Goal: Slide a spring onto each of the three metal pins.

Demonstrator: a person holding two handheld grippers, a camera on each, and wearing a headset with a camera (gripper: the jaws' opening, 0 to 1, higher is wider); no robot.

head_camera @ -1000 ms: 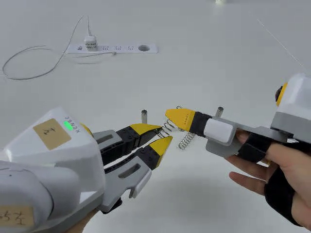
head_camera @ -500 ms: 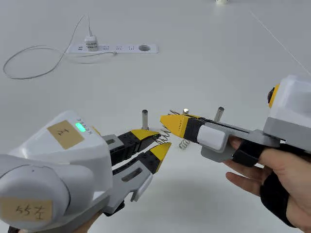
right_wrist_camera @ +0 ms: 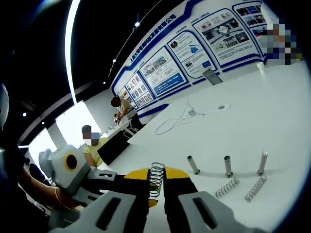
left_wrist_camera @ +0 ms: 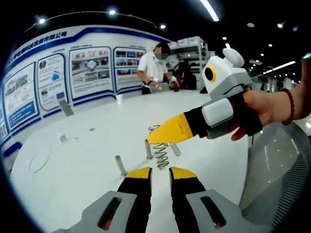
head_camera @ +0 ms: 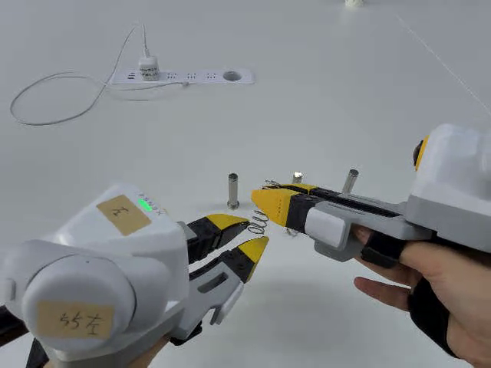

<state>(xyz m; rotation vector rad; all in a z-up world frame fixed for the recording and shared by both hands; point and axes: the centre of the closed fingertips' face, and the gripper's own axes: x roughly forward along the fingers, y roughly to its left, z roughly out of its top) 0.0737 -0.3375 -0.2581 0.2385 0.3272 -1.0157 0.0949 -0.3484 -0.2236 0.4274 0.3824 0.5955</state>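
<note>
– Right gripper (right_wrist_camera: 156, 174): what has it got?
– Its jaws are closed on a spring (right_wrist_camera: 156, 178); the coil stands up between the yellow tips, clear of the worktop (right_wrist_camera: 272, 111).
– And the left gripper (head_camera: 244, 234)?
– Jaws a narrow gap apart, nothing between them; the tips point at the free end of that spring, very near it; whether they touch it I cannot tell.
– The pins (right_wrist_camera: 227, 166)?
– Three, upright in a row on the worktop, all bare; they stand just beyond the two grippers.
– Other springs?
– Two loose springs (right_wrist_camera: 227, 187) lie flat on the near side of the pins, close by but apart from them; a power strip (head_camera: 184, 77) lies far back.
</note>
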